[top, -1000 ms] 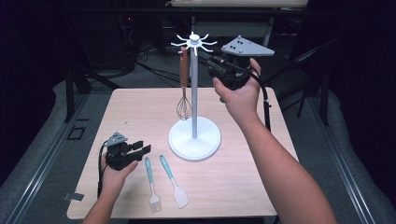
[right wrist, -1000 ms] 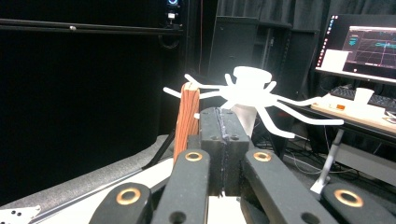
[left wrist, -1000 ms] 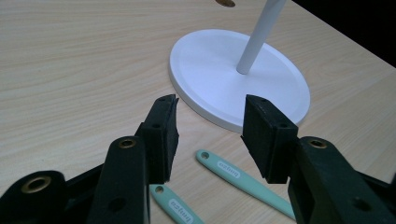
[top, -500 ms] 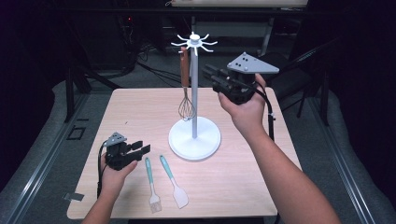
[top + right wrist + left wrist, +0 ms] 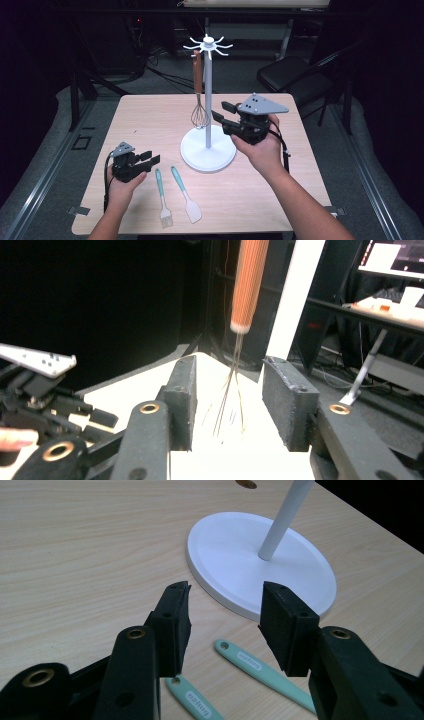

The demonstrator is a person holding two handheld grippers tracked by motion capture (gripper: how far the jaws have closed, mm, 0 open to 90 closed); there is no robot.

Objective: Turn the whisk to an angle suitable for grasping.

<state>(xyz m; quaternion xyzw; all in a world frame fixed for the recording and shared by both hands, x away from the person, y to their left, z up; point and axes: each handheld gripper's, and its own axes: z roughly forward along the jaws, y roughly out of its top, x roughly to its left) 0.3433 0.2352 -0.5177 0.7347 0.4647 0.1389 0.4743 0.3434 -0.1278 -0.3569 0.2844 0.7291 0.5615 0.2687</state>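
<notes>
Hanging utensils on the rack: whisk up, two pieces left on the table.
Whisk (image 5: 199,95): dangling by its wooden handle from a prong at the top of the white stand (image 5: 208,148), wire head just above the base, left of the pole.
Right gripper (image 5: 223,114): off the whisk, beside the pole, level with the wire head; jaws just been opening, now wide apart, nothing between the pads.
Right gripper view: wooden handle (image 5: 248,285) and thin wires hanging free ahead of the open jaws, apart from both pads.
Left gripper (image 5: 150,160): parked low at the near left of the table (image 5: 150,120), jaws spread, empty, pointing toward the stand's base.
Brush (image 5: 162,197): flat on the table just right of the left gripper, teal handle pointing away, bristles toward the near edge.
Spatula (image 5: 186,195): lying just beside the brush, handle likewise teal, white blade near the table edge.
Left gripper view: both teal handle ends (image 5: 260,672) just below and ahead of the jaws, untouched.
Step in hand, by judgement: release of the whisk done, hand clearing away.
Next move, by judgement: dropping to the brush or spatula, closing on the handle near its hole end, lifting without nudging the neighbour, then threading the hole over a free prong.
Risk: bumping the pole and setting the whisk swinging.
</notes>
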